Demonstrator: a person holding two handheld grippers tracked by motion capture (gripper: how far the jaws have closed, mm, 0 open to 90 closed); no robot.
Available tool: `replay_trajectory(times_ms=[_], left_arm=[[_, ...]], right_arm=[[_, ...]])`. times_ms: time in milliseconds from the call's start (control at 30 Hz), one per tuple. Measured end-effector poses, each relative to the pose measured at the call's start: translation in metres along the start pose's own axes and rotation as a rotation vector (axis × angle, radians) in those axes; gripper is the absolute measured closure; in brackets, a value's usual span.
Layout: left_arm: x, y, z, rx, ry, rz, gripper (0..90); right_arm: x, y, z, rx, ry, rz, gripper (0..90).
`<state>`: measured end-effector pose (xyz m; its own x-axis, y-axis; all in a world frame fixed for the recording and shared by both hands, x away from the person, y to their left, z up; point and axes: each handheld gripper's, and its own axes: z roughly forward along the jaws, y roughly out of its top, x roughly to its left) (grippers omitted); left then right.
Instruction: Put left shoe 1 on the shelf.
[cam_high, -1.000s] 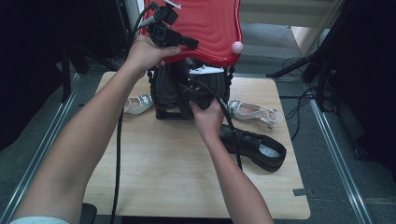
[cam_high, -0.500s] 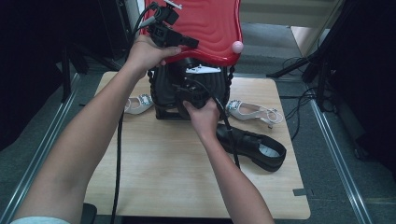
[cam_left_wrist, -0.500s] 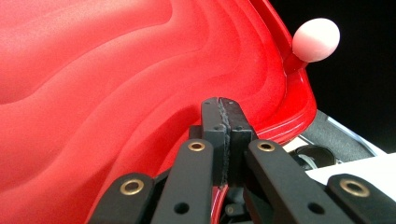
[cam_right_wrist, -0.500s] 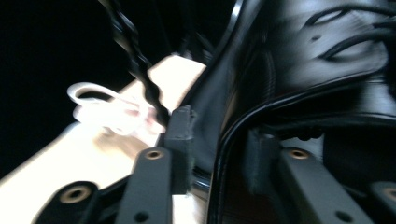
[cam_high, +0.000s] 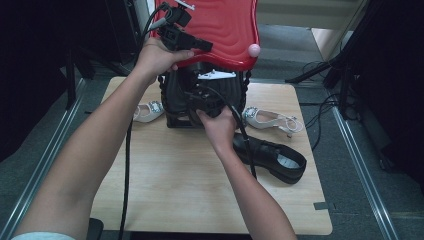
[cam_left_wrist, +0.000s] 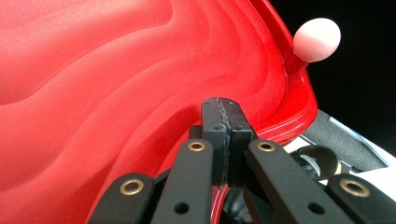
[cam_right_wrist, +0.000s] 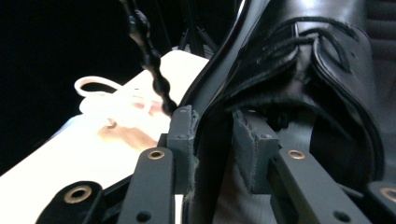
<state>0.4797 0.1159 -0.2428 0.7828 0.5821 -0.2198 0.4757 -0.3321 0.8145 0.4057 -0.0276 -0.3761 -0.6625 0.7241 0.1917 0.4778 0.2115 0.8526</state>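
I see a black leather shoe (cam_right_wrist: 299, 60), glossy and laced, in the upper right of the right gripper view, its heel wall standing between my right gripper (cam_right_wrist: 215, 140)'s jaws; they have just been closing, and the left pad touches the leather while a gap shows at the right pad. In the high view that shoe sits inside a dark ribbed box (cam_high: 175, 100) at frame centre, mostly hidden by my right hand (cam_high: 217, 127) and the raised red lid (cam_high: 225, 30). The lid is moulded plastic with wavy ridges and a pale pink round knob (cam_high: 254, 49). My left gripper (cam_left_wrist: 223, 135) is clamped tight on the lid's edge, holding it up at top centre. A second black shoe (cam_high: 272, 157) lies on the pale wooden table (cam_high: 165, 190) at right. White strappy sandals (cam_high: 272, 120) flank the box, one (cam_high: 147, 111) half hidden by my left forearm.
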Motion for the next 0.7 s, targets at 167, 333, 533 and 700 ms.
replay_trajectory(times_ms=[167, 333, 533, 700], left_arm=[[-0.001, 0.001, 0.000, 0.006, 0.007, 0.001, 90.0], [-0.001, 0.000, -0.001, 0.005, 0.014, 0.002, 90.0], [-0.001, 0.001, -0.001, 0.010, 0.012, 0.002, 90.0], [0.000, 0.002, -0.001, 0.013, 0.007, -0.010, 90.0]], right_arm=[[0.003, -0.006, -0.025, 0.031, 0.059, 0.028, 87.3], [0.005, -0.013, -0.042, 0.059, 0.106, 0.042, 90.0], [0.006, -0.037, -0.064, 0.080, 0.124, 0.020, 90.0], [-0.002, -0.061, -0.068, 0.127, 0.124, 0.028, 90.0]])
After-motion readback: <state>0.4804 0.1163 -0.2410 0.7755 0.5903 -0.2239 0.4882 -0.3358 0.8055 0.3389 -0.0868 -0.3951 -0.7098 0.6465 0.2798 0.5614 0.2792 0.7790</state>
